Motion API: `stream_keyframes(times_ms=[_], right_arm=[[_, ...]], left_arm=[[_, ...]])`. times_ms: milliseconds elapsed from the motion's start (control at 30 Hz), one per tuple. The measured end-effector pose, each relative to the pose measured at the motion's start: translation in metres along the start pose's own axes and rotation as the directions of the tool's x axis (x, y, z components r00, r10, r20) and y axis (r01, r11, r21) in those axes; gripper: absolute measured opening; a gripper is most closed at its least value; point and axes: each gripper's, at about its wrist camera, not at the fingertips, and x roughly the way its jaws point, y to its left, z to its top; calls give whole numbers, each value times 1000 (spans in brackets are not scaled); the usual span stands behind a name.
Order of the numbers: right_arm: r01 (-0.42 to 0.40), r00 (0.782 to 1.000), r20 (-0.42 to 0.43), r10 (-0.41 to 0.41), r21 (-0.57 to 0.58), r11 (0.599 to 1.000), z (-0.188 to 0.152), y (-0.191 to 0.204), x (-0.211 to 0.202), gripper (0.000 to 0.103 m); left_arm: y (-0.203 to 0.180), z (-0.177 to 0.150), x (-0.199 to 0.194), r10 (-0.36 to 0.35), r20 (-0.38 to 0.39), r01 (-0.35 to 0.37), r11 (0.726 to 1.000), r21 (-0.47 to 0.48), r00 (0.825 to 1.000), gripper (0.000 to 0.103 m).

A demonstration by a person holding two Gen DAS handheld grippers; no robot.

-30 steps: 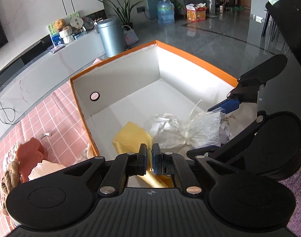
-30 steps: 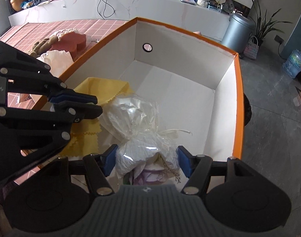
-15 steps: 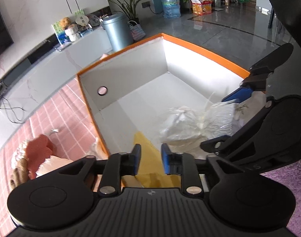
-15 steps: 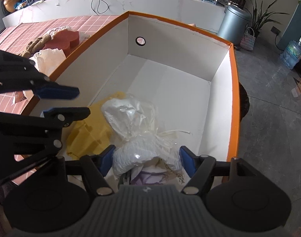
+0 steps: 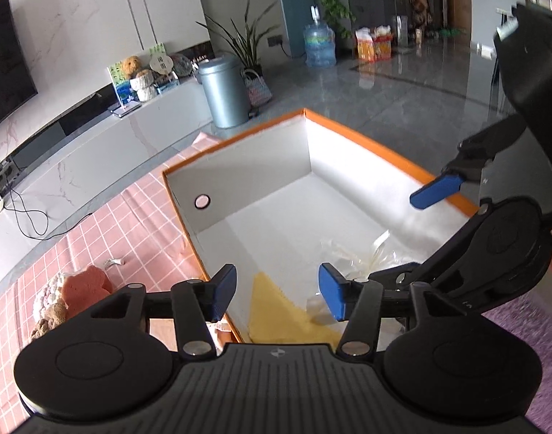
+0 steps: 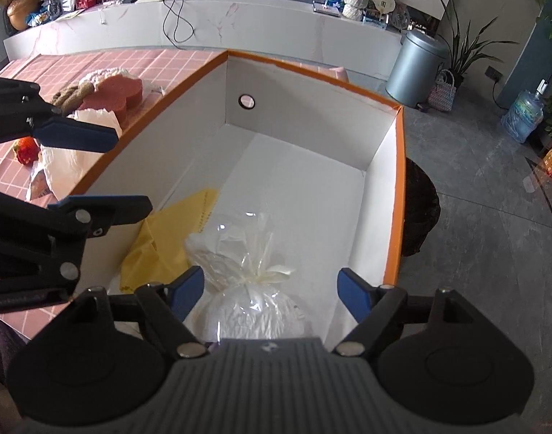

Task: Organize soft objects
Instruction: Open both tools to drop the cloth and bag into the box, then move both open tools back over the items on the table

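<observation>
Left wrist view shows your left gripper (image 5: pixel 277 291) opening, empty, over the yellow cloth (image 5: pixel 276 311) in the orange-rimmed box (image 5: pixel 362 137); remaining soft things (image 5: pixel 84 284) lie left, nearest it. Your right gripper (image 6: pixel 270 294) opens around the bagged bundle (image 6: pixel 254 303), pads clear

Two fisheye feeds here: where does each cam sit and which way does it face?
Left wrist: on the left gripper, angled down into the orange-rimmed box over the yellow cloth; its jaws are opening with nothing between them; the right gripper shows at right.
Right wrist: on the right gripper, angled down over the clear bag; its jaws are opening clear of the bag; the left gripper's fingers show at left.
Shared: box, cloth, bag, pink sponge, grey bin.
</observation>
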Motion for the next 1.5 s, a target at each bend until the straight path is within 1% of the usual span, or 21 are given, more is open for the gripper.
stream_keyframes(times_ms=[200, 267, 333, 400, 467, 600, 733, 867, 933, 1000, 1100, 1167, 1300, 1433, 1500], right_arm=[[26, 998, 59, -26, -1, 1000, -2, 8, -17, 80], [38, 996, 77, -38, -2, 999, -4, 11, -22, 82], [50, 994, 101, -50, 4, 999, -8, 15, -27, 87], [60, 990, 124, -62, 14, 998, -11, 17, -33, 87], [66, 983, 169, -70, 32, 997, -15, 20, -41, 88], [59, 960, 267, -81, 88, 994, -24, 28, -54, 89], [37, 926, 366, -89, 148, 988, -35, 43, -61, 89], [11, 889, 450, -86, 167, 986, -41, 64, -64, 89], [6, 875, 478, -84, 163, 987, -43, 77, -64, 89], [2, 870, 487, -78, 155, 988, -44, 88, -62, 89], [-29, 869, 493, -40, 131, 991, -43, 104, -58, 89], [-40, 871, 491, -21, 114, 993, -43, 115, -55, 89], [-28, 874, 487, -5, 62, 998, -43, 140, -48, 89], [-4, 873, 487, 18, -28, 1000, -42, 165, -41, 89], [-6, 871, 490, 36, -62, 998, -42, 174, -39, 88]], left_arm=[[12, 2, -18, -8, 68, 14, 996, -89, 998, 62], [17, 1, -24, -10, 93, 21, 993, -117, 996, 62], [21, 1, -30, -14, 110, 30, 989, -142, 994, 62], [25, 0, -35, -16, 126, 36, 986, -164, 992, 62], [29, -3, -41, -11, 144, 38, 982, -185, 990, 62], [36, -10, -52, 0, 184, 43, 972, -230, 983, 62], [43, -21, -61, 12, 217, 47, 963, -266, 976, 62], [49, -38, -70, 39, 238, 37, 951, -308, 970, 62], [54, -48, -73, 58, 240, 26, 942, -335, 969, 62], [59, -57, -77, 80, 239, 11, 934, -357, 968, 62], [66, -70, -80, 111, 229, -15, 923, -386, 967, 62], [71, -80, -82, 129, 218, -28, 910, -413, 967, 62], [82, -103, -84, 159, 191, -54, 885, -463, 969, 62], [95, -129, -86, 179, 147, -77, 848, -524, 973, 62], [102, -140, -86, 186, 128, -86, 830, -551, 974, 62]])
